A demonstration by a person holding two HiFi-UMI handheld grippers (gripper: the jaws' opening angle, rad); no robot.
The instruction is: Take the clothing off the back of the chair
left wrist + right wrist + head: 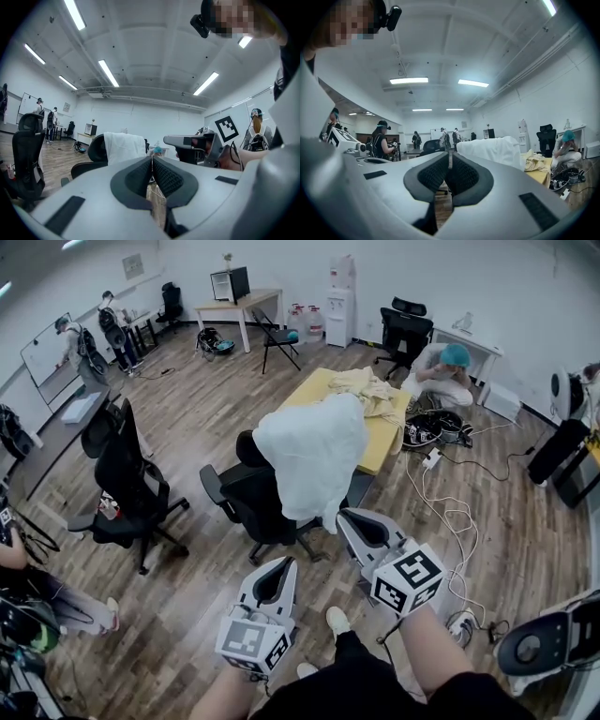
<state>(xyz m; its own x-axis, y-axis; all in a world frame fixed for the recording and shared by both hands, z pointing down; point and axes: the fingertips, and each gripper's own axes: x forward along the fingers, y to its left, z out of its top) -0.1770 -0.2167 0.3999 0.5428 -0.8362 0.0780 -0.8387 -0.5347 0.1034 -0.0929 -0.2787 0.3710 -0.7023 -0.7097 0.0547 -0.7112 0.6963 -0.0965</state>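
Both grippers sit low in the head view, short of the chair. Left gripper (279, 563), at lower centre, has its jaws pressed together with nothing between them; its own view shows the ribbed pads (165, 176) meeting at the tip, with only bare floor showing below. Right gripper (351, 517), just right of centre and a little higher in the frame, is likewise closed and empty, its pads (461, 174) touching along their length. Each is held by a bare forearm coming up from the bottom edge, and each points roughly level towards the chair.

A white garment (314, 454) is draped over the back of a black office chair (246, 501) at the middle of the head view, covering the backrest and hanging down on its right side. It is near the right gripper's tip but apart from it. In the left gripper view the garment (124, 146) appears left of centre, above the jaws; in the right gripper view it (491, 151) lies right of centre.

Behind the chair, higher in the frame, stands a yellow table (312, 387) with a heap of cream cloth (371, 390) on it. A second black chair (127, 474) stands at the left. A person in a teal cap (446, 369) crouches at upper right, beside cables (441, 460) on the wooden floor (187, 409).
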